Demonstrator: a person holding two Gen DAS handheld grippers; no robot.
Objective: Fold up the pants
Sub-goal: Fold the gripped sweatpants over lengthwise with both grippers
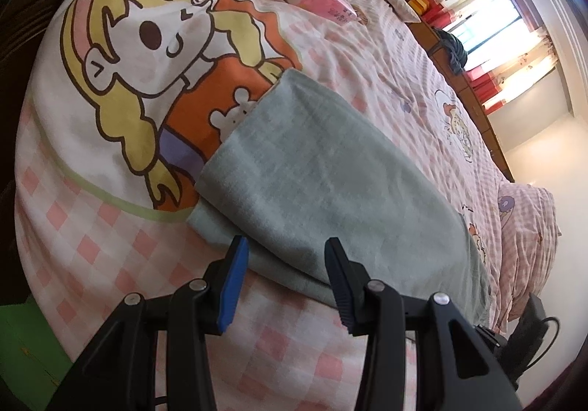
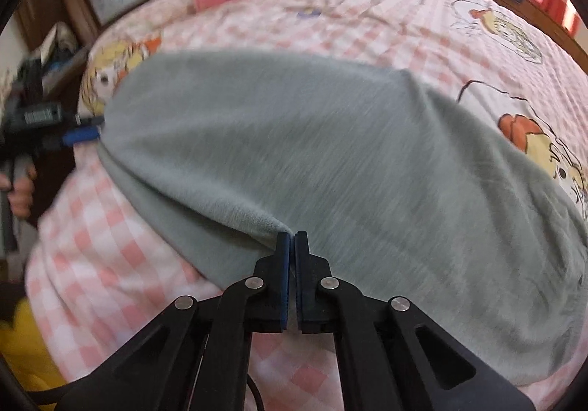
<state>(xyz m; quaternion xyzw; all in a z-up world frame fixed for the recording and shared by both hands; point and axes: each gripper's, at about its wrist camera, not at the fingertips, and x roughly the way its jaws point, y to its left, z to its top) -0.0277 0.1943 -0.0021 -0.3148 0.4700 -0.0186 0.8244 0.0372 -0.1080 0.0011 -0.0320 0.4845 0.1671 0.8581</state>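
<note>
The left gripper [image 1: 284, 249] hovers with its jaws spread wide apart, holding nothing; its blue-padded fingers [image 1: 235, 275] sit just above the near edge of the soft grey-green fleece pants [image 1: 323, 168], one finger over the bedsheet beside the cloth, the other over the fabric itself. Whether either finger touches the fabric cannot be told.

The right gripper [image 2: 292, 238] has its jaws clenched together on a pinched corner of the pants [image 2: 312, 154], the cloth rising into a small peak at the fingertips and a fold line running away from it to the left. The right wrist view is blurred.

The pants lie on the bed, on a pink-and-white checked bedsheet [image 1: 92, 242] printed with a large cartoon girl with yellow hair [image 1: 147, 54]. They are folded into a broad, roughly rectangular slab with at least two layers showing at the near edge, the upper layer set slightly back from the lower one. The surface is mostly smooth with a few shallow creases.

In the right wrist view the left gripper [image 2: 82, 130] appears at the far left corner of the pants, with a person's hand [image 2: 20, 187] around its handle. Farther up the bed lies a pink flat packet [image 1: 332, 7].
</note>
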